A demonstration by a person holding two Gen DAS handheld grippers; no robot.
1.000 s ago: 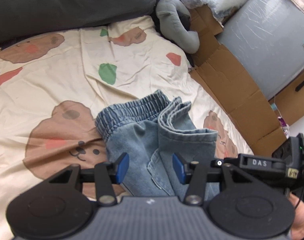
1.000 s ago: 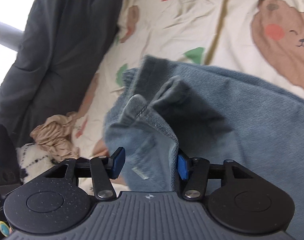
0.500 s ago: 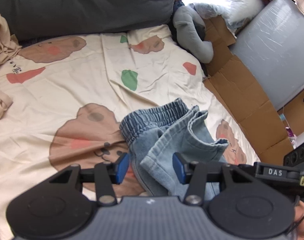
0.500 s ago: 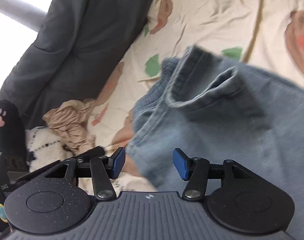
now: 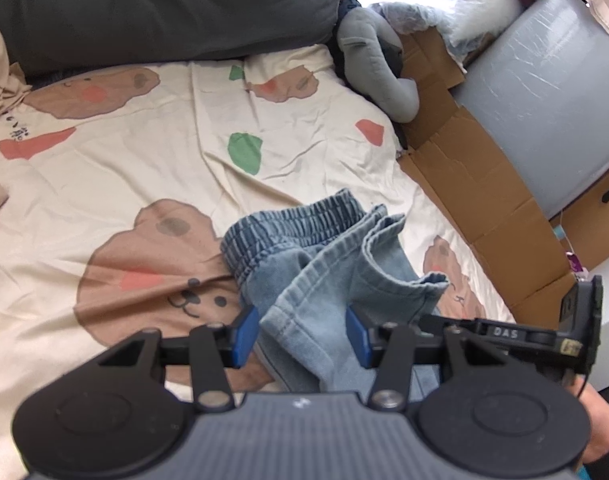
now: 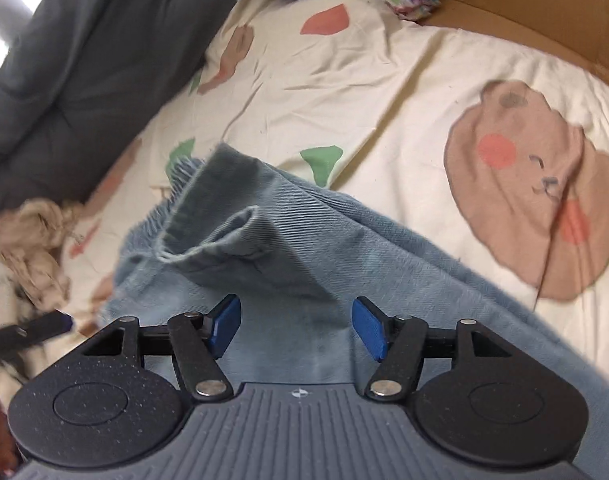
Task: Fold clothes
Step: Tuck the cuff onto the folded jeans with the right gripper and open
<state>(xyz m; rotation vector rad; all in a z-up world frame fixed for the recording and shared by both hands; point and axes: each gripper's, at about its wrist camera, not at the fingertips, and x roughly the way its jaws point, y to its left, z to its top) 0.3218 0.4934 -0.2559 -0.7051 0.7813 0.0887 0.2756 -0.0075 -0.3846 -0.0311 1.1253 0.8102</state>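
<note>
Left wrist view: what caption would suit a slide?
Left gripper over folded light-blue denim jeans on a cream bear-print bedsheet.

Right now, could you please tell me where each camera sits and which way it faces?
Left wrist: on the left gripper, looking down across the bed sheet at the denim shorts; a hand shows.
Right wrist: on the right gripper, fingers opening over the same shorts, facing the dark cushion.
Shared: shorts, sheet, cushion.
</note>
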